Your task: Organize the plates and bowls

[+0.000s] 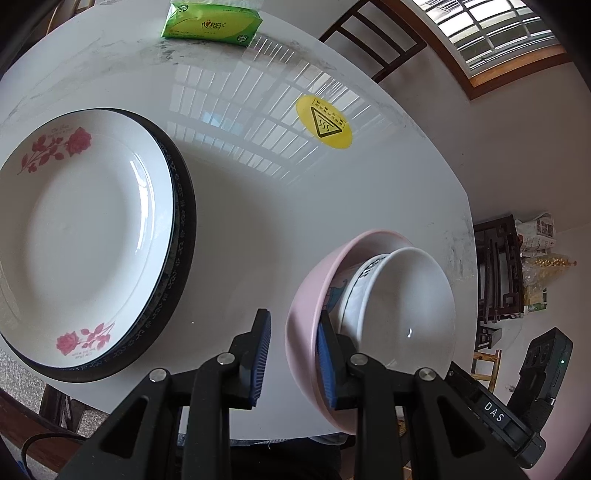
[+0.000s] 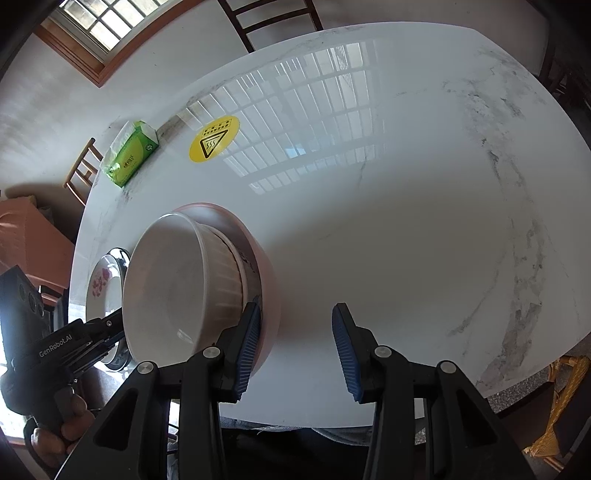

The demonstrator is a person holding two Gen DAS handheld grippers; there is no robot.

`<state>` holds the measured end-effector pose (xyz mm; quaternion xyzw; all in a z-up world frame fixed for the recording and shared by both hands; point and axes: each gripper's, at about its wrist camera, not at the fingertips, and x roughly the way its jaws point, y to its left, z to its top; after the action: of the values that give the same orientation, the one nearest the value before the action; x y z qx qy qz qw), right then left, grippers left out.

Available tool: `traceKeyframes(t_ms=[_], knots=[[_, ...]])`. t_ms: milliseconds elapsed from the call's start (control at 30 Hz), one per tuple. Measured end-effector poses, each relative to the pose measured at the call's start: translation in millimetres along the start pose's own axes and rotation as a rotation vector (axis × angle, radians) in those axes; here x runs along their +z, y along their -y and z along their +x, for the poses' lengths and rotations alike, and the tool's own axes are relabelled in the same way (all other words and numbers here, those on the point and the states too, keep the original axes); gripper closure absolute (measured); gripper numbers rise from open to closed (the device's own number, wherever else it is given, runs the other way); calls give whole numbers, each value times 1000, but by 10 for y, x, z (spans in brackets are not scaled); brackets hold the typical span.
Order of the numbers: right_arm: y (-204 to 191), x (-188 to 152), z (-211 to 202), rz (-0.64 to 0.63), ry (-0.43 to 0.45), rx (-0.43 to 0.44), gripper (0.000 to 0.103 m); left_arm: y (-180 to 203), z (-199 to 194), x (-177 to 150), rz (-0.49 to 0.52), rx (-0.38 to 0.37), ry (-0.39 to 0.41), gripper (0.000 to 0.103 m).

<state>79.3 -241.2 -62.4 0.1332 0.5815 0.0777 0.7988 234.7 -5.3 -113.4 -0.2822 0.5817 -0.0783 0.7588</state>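
A white marbled worktop carries two stacks of crockery. Toward its left side, in the left wrist view, a white rose-patterned plate lies on a larger dark-rimmed plate whose patterned edge shows around it. Near the front edge sits the bowl stack: a pink bowl at the bottom, a patterned white bowl nested in it, and a plain white bowl on top, which in the right wrist view shows a ribbed outer wall. The left gripper straddles the near rim of the pink bowl, one blue pad outside it and the other inside against the wall; the outer pad stands a little off the rim, so whether the fingers are truly clenched on it cannot be told. The right gripper is just to the right of the stack with its fingers released, the left pad close against the pink bowl's side and the other over bare worktop, nothing between them. Farther back lie a yellow hot-surface sticker and a green tissue pack. A hand grips the left gripper's handle.
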Motion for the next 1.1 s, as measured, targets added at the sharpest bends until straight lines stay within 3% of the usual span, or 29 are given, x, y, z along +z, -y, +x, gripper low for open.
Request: traceKeyframes(t_ms=[700,1100], knots=[[-56,29,180,-32,-13,-36,66,84,151,1,9,37,-4,78],[-30,15,181,-26,-14,-49,60,120,111,-41,33,63,28,81]])
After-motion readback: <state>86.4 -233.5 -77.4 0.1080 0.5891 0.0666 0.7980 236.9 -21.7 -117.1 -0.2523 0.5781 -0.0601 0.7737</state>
